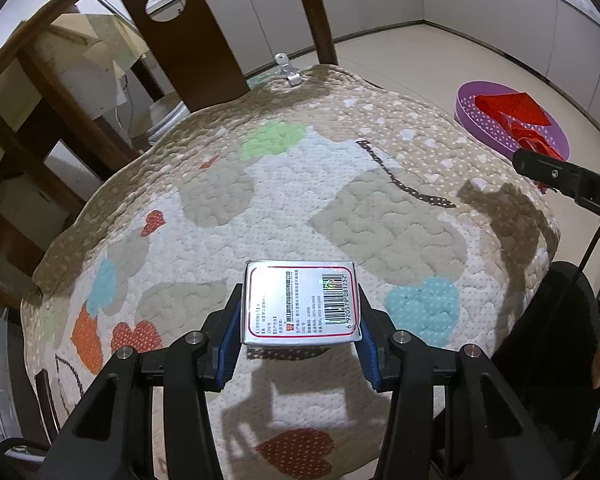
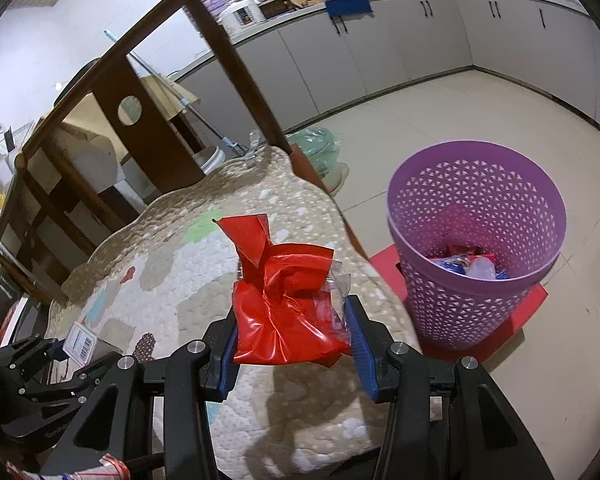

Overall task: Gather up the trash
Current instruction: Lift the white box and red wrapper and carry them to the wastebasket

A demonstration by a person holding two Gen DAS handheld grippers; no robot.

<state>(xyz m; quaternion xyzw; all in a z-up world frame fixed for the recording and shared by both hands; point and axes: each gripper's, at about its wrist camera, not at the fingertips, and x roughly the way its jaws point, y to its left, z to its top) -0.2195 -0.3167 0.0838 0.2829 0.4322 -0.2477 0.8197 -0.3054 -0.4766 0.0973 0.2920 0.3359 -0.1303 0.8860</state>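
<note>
I'm carrying trash: left tongs (image 1: 300,312) clamp a silvery printed cardboard box (image 1: 300,304), right tongs (image 2: 292,328) a crumpled red plastic wrapper (image 2: 288,304). Next, reach the purple perforated plastic basket (image 2: 476,248) at frame right.

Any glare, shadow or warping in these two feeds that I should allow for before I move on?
Left wrist: glare washes out the top edge of the silver box held in the left claw, its barcode stays readable, and a hard shadow falls on the quilt. Right wrist: fisheye bends the cabinets, the red wrapper and the purple basket are sharp.
</note>
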